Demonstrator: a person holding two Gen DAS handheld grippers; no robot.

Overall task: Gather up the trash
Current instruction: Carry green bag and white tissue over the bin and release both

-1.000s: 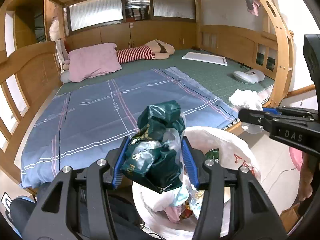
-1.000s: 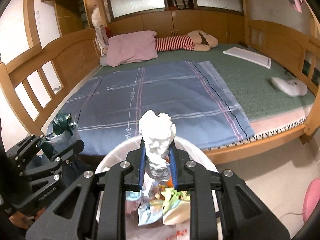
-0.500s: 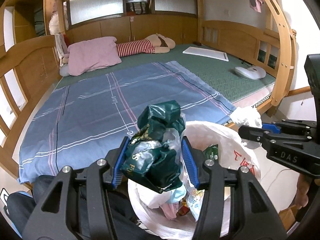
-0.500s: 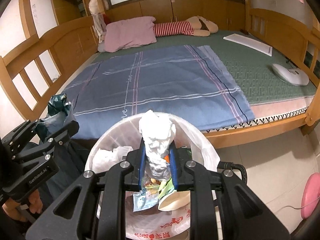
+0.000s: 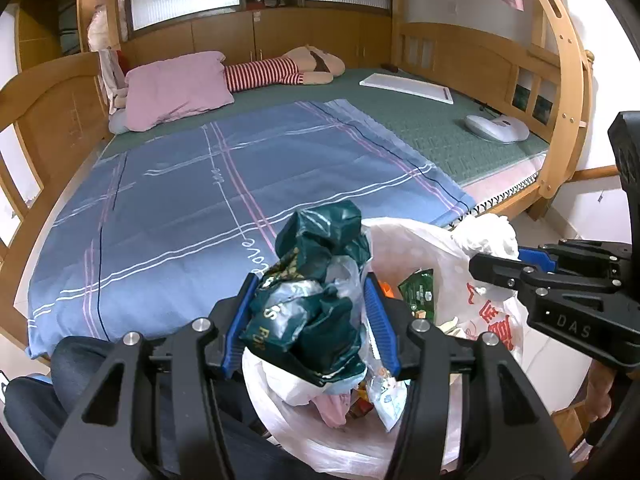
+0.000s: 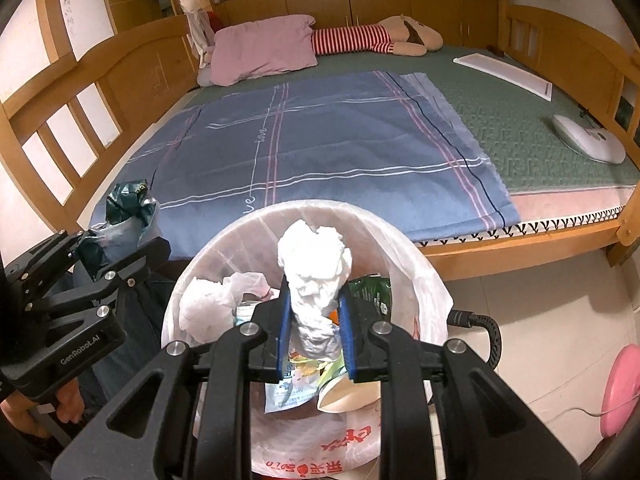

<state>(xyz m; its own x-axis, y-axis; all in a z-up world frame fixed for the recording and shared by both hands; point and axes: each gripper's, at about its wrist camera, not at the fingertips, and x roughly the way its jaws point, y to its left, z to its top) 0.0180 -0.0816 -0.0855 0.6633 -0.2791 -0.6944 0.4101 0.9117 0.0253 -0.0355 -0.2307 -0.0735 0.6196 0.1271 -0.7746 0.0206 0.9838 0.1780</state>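
Your left claw (image 5: 310, 320) was clamped on crumpled dark green plastic wrappers (image 5: 316, 296); your right claw (image 6: 314, 320) gripped a white tissue wad (image 6: 316, 268), both over the bag-lined white bin (image 6: 420, 276).

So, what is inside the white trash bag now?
In the white trash bag lie crumpled white plastic, a green packet, printed wrappers and a paper cup. The right tool and its tissue wad cover the middle; the bottom is hidden.
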